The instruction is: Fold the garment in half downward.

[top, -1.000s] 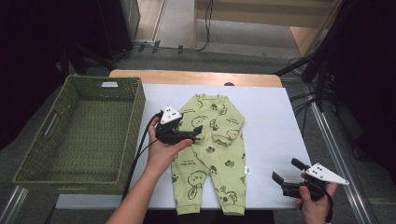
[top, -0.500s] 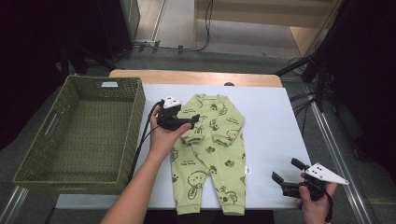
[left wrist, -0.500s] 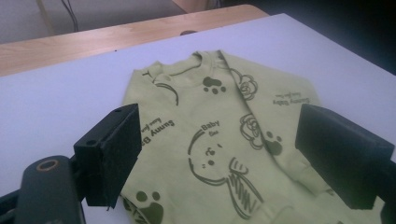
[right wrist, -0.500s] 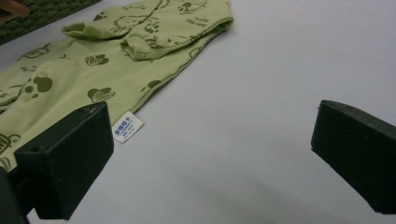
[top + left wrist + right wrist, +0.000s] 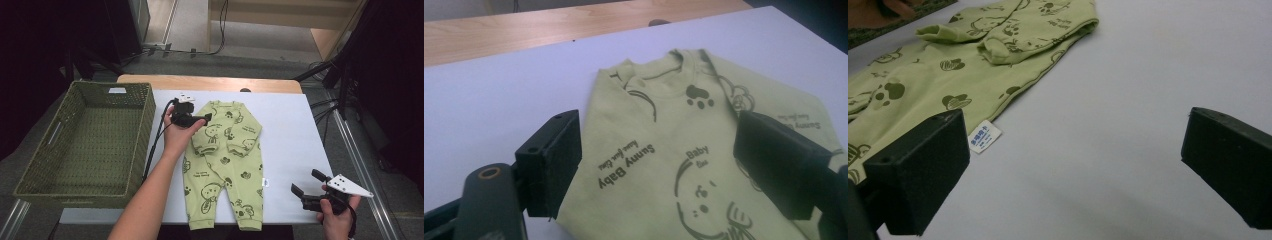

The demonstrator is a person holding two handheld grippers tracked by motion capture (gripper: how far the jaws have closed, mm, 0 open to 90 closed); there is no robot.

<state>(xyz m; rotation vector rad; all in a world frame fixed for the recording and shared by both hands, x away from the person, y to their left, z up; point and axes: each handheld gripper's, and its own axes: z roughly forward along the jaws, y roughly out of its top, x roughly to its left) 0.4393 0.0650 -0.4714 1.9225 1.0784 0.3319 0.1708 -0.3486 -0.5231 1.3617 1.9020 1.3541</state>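
Lying flat on the white table (image 5: 290, 125) in the high view, a light green baby romper (image 5: 225, 160) with dark prints has both sleeves folded across its chest and its legs pointing toward 6 o'clock. The left gripper (image 5: 196, 120) sits at the romper's 10 o'clock shoulder, held in the left hand (image 5: 177, 135). At 9 o'clock of the table stands a green woven basket (image 5: 60, 185). The right gripper (image 5: 306, 182) hovers at 4 o'clock, well apart from the romper, with the right hand (image 5: 336, 220) beneath it.

From the left gripper view, the jaws stand wide apart around the romper's (image 5: 684, 165) collar end, gripping nothing; the print reads "Sunny Baby".

From the right gripper view, the jaws are spread wide over bare table (image 5: 1128, 115), holding nothing. The romper (image 5: 948, 75) lies toward 10 o'clock, its small white label (image 5: 984, 136) just beside the left-hand jaw.
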